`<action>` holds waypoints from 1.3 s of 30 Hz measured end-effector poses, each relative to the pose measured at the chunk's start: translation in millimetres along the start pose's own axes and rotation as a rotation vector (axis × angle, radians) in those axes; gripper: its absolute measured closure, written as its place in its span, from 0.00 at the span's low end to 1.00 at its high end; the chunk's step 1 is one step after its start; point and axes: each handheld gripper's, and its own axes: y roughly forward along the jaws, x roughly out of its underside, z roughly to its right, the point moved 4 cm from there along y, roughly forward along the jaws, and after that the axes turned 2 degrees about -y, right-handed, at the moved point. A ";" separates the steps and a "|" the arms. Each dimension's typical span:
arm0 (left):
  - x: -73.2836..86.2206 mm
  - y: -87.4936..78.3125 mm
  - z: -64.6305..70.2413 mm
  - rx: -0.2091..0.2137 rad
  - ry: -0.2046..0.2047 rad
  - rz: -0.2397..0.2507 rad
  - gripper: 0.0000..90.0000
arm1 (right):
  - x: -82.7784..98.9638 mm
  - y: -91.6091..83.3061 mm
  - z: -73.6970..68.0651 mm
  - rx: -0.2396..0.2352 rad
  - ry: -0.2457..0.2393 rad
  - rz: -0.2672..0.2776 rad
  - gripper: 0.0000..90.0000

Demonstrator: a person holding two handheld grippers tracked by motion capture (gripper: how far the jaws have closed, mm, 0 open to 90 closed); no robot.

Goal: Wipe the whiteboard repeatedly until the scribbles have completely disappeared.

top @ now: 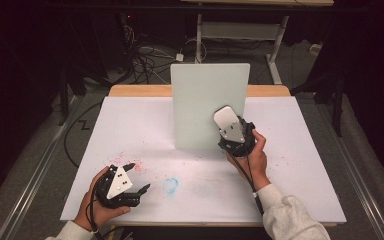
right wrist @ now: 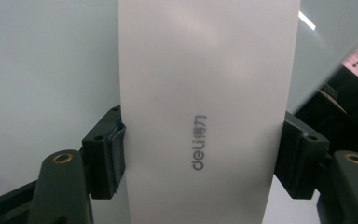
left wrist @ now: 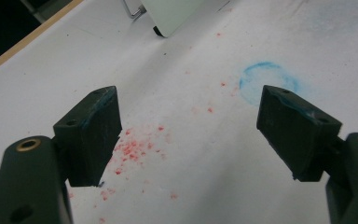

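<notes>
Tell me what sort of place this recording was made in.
Probably a lab or workshop set up for recording, not a home. A white-covered table stained with red and blue marks holds an upright whiteboard; loose cables lie on the floor behind it, beside a metal desk frame, with dark surroundings.

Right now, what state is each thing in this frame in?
Whiteboard: upright on the table, board face blank.
Eraser: clamped by its sides in the right gripper, against the whiteboard.
Left gripper: open, nothing between its jaws, low over the table.
Table cover: smudged red and blue.
</notes>
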 end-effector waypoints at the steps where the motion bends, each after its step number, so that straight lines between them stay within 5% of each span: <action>1: 0.1 0.0 -0.1 0.000 -0.001 0.000 0.23 | 0.6 0.2 -4.8 -0.013 -0.011 -0.001 0.34; 10: 0.3 -0.4 -0.1 0.002 0.000 0.002 0.23 | 5.0 1.8 -29.8 -0.085 -0.051 -0.016 0.34; 23: -0.5 -1.9 -0.5 -0.007 0.007 0.006 0.23 | 2.2 -19.8 1.0 -0.160 0.078 0.038 0.34; 39: -0.1 -1.0 -1.3 -0.018 0.008 0.005 0.23 | 2.8 -51.9 12.5 -0.239 0.093 0.090 0.34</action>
